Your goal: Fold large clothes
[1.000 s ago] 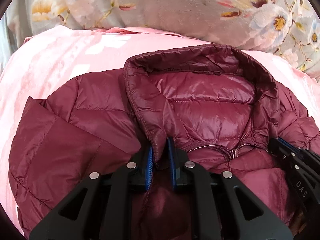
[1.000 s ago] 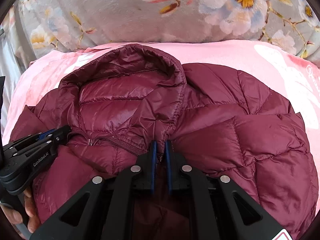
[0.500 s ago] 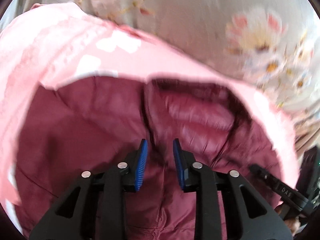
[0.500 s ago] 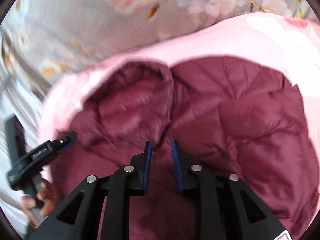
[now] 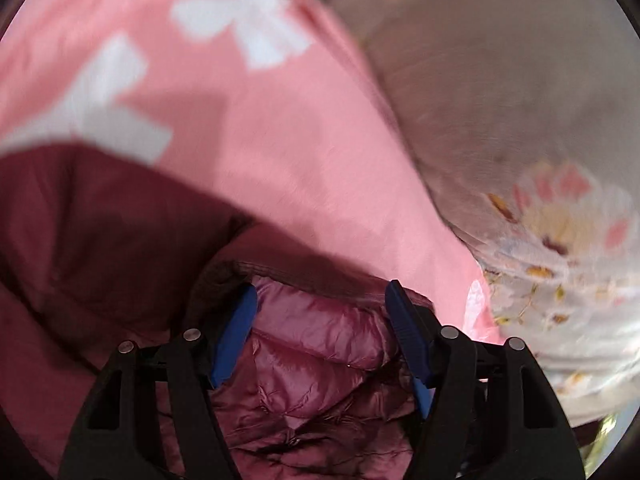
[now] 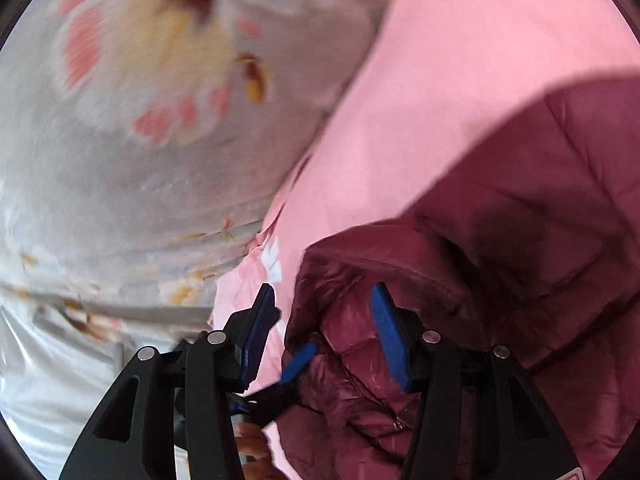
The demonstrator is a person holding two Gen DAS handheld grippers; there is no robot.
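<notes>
Pink blanket beneath maroon jacket

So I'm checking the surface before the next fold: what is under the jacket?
The jacket lies on a pink blanket, with grey floral bedding beyond it. What lies beneath the jacket's middle is covered.

The jacket under my tongs is thin quilted cloth, maroon, glossy and crinkled on the lining where light catches it, duller on its outer panels. A small metal zip pull glints on it. The pink blanket beneath looks soft and matt, slightly fuzzy, with white printed patches. The flowered sheet beyond is smooth, matt woven cloth. My left gripper and right gripper are matt black plastic with shiny metal rivets and ribbed blue pads.
</notes>
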